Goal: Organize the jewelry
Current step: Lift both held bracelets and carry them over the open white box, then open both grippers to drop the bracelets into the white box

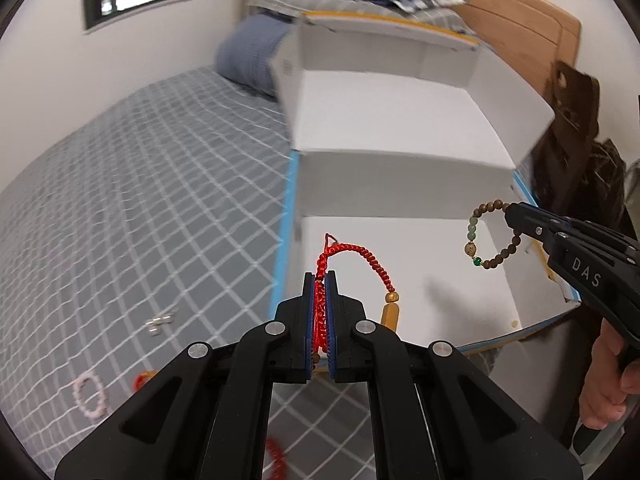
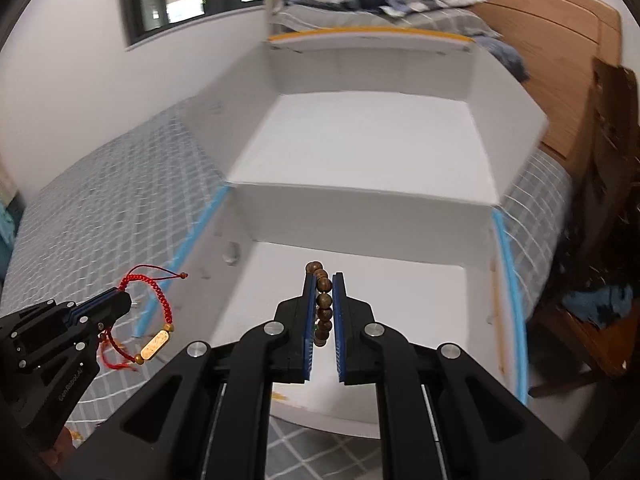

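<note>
My left gripper (image 1: 320, 280) is shut on a red braided bracelet (image 1: 360, 254) with a gold bar charm, held above the near left corner of a white two-compartment box (image 1: 400, 184). It also shows in the right wrist view (image 2: 154, 336), beside the box's left wall (image 2: 208, 208). My right gripper (image 2: 323, 280) is shut on a brown wooden bead bracelet (image 2: 323, 304) with green beads, held over the box's near compartment. In the left wrist view that bracelet (image 1: 478, 236) hangs from the right gripper (image 1: 510, 212) near the box's right wall.
The box lies on a bed with a grey checked sheet (image 1: 140, 200). On the sheet left of the box lie a pink bead bracelet (image 1: 90, 396), a small silver piece (image 1: 160, 322) and red pieces (image 1: 276, 456). Pillows (image 2: 380, 0) and a wooden headboard (image 2: 560, 40) are behind.
</note>
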